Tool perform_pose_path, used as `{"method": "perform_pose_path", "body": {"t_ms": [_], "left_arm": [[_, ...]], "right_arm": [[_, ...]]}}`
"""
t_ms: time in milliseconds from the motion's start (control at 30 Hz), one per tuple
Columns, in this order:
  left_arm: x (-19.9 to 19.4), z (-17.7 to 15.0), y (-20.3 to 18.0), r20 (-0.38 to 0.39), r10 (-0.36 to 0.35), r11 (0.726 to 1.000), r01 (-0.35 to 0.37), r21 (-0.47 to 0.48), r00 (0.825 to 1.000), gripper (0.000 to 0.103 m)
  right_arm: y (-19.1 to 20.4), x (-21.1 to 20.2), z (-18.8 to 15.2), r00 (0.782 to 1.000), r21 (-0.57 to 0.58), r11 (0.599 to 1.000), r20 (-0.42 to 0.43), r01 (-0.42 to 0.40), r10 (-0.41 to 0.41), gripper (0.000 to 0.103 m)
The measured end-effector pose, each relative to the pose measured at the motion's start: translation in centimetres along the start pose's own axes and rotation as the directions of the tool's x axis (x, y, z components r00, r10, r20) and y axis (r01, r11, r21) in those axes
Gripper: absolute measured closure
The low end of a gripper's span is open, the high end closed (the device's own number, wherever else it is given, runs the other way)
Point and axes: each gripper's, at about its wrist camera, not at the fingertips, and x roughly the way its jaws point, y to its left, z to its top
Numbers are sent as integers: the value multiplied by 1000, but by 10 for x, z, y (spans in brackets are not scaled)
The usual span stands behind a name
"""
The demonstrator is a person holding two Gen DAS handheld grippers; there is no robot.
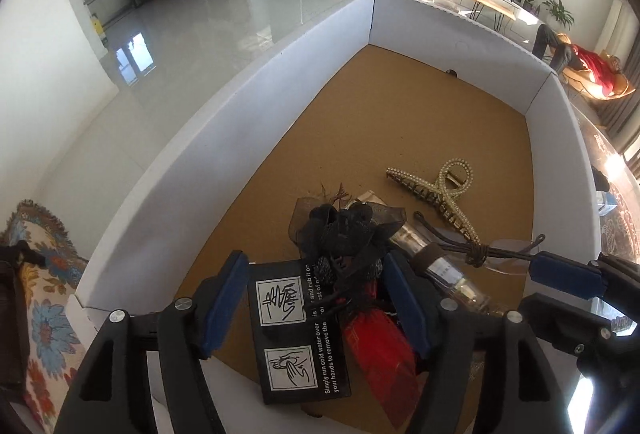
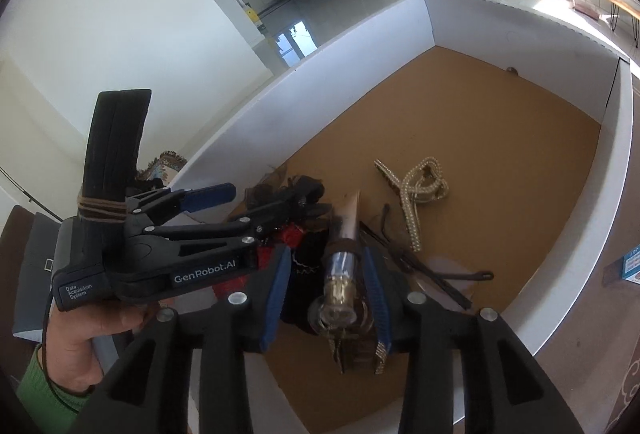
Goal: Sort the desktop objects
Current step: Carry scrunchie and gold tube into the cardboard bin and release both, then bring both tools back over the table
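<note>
Both grippers, left [image 1: 320, 308] and right [image 2: 326, 298], hung spread over clutter dropped in the white-walled tray [image 1: 248, 105]; fetching another item seemed next.

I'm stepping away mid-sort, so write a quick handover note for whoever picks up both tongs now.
Left tongs: open, straddling the black lace hair flower and black instruction card; nothing gripped.
Right tongs: open around the clear gold-capped bottle; pads not pressing.
Pearl hair claw, red packet and dark cord lie beside them, all clustered at the near end of the white-walled tray.
Done: cannot tell. Left: sorting this pile.
</note>
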Motion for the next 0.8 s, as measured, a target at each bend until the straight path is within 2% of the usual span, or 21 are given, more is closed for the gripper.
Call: {"method": "perform_pose_path", "body": {"t_ms": [33, 67, 167, 233, 300, 367, 400, 467, 500, 567, 600, 733, 800], "left_arm": [[-7, -3, -1, 25, 5, 1000, -5, 3, 1000, 28], [-16, -7, -5, 56, 14, 1000, -15, 11, 998, 28], [-49, -16, -25, 136, -2, 998, -6, 57, 991, 28], [-72, -24, -46, 183, -56, 995, 39, 96, 982, 26], [-95, -34, -75, 220, -133, 985, 103, 142, 966, 22], [-118, -49, -107, 248, -232, 961, 183, 206, 941, 9], [-125, -54, -127, 253, -288, 943, 228, 243, 924, 3], [-132, -66, -166, 229, -393, 896, 314, 313, 891, 1], [-129, -71, -185, 195, -430, 872, 350, 341, 882, 1], [-116, -85, -227, 120, -458, 843, 387, 374, 881, 1], [-104, -91, -244, 94, -453, 838, 387, 384, 887, 1], [-52, -114, -297, 11, -415, 841, 379, 386, 910, 2], [-29, -123, -311, -1, -394, 843, 362, 398, 919, 2]], "right_arm": [[0, -7, -6, 1000, -7, 1000, 23, -13, 14, 51], [0, -18, -12, 999, -27, 1000, 50, -12, 13, 48], [-6, -67, -37, 987, -111, 993, 160, 30, -12, 30], [-21, -102, -59, 972, -140, 986, 226, 94, -61, 6], [-45, -132, -85, 952, -143, 971, 266, 192, -149, 2], [-80, -153, -113, 932, -130, 947, 256, 295, -255, 2], [-101, -162, -127, 919, -111, 930, 233, 350, -318, 2], [-144, -174, -157, 878, -72, 884, 176, 462, -444, 2], [-166, -183, -174, 855, -55, 859, 147, 510, -498, 2], [-196, -199, -203, 814, -14, 817, 101, 577, -573, 2], [-207, -205, -215, 803, 11, 806, 86, 591, -590, 2], [-235, -228, -255, 782, 88, 785, 72, 613, -619, 2], [-240, -231, -266, 771, 92, 773, 66, 628, -634, 2]]}}
